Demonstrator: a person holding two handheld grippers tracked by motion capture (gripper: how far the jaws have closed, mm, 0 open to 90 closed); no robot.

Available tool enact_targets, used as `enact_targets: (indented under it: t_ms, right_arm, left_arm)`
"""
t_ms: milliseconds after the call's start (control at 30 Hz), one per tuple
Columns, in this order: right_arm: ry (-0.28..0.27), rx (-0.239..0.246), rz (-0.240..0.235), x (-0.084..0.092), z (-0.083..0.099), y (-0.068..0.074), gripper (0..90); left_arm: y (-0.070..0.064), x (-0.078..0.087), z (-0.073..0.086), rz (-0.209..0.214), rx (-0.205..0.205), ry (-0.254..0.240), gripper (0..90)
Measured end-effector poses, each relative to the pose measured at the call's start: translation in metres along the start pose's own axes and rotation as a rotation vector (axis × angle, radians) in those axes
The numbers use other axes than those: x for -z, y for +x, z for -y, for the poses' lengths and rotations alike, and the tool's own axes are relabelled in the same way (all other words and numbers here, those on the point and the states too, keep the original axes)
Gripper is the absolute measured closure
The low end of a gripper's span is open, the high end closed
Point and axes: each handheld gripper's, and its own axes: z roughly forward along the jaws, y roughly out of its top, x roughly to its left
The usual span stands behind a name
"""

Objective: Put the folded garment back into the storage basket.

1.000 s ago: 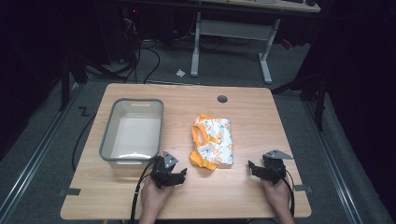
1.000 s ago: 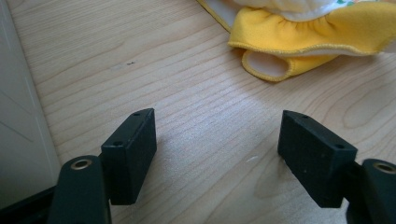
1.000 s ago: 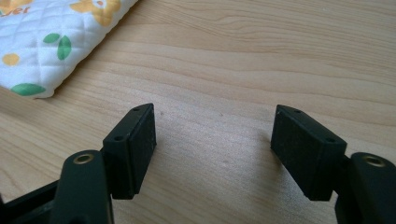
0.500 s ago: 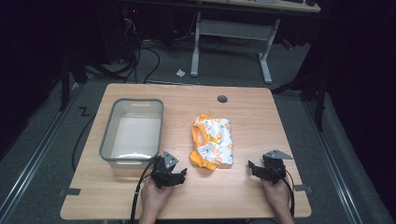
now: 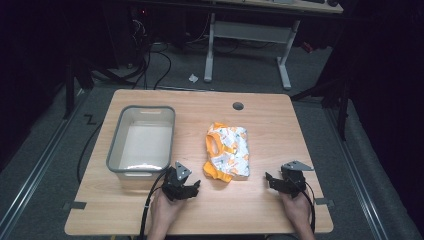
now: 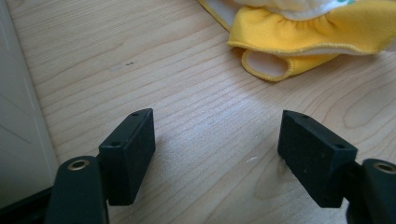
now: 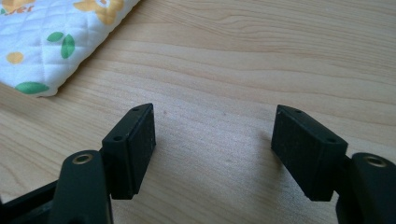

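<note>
Nothing has shifted since a second ago: both hands rest where they were at the near edge of the table (image 5: 300,125), and the folded garment (image 5: 229,150) lies just as it did. It sits a little right of the table's middle, a quilted white piece printed with yellow flowers and green leaves, trimmed in yellow-orange, flat on the wood.

On the near side, the left gripper (image 5: 192,187) rests low on the tabletop, just short of the garment's near left corner. In the left gripper view its jaws stand wide apart with only bare wood between them, and the yellow ruffled cuff (image 6: 299,42) lies ahead and to the right, not touching.

At the other corner, the right gripper (image 5: 272,180) sits near the garment's right edge but apart from it. Its jaws are likewise spread wide over bare wood, holding nothing, with the quilted white edge (image 7: 51,42) ahead at upper left.

Left of the garment, a grey plastic bin (image 5: 116,150) stands just beyond the left gripper.
</note>
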Motion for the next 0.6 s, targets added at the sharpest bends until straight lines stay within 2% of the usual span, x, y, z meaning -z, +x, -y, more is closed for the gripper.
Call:
enact_targets:
  t_ms: [233, 467, 600]
  right_arm:
    - [0.001, 0.006, -0.005, 0.0000, 0.0000, 0.0004, 30.3]
    - [0.001, 0.007, -0.007, 0.0002, 0.0001, 0.0006, 30.0]
    - [0.001, 0.009, -0.009, 0.0002, 0.0003, 0.0007, 29.8]
  left_arm:
    - [-0.0010, -0.0005, -0.0006, -0.009, 0.002, -0.001, 28.1]
    - [-0.0036, -0.0011, -0.0016, -0.001, -0.011, -0.004, 28.6]
    - [-0.0089, -0.0002, -0.0044, -0.020, -0.023, -0.009, 29.6]
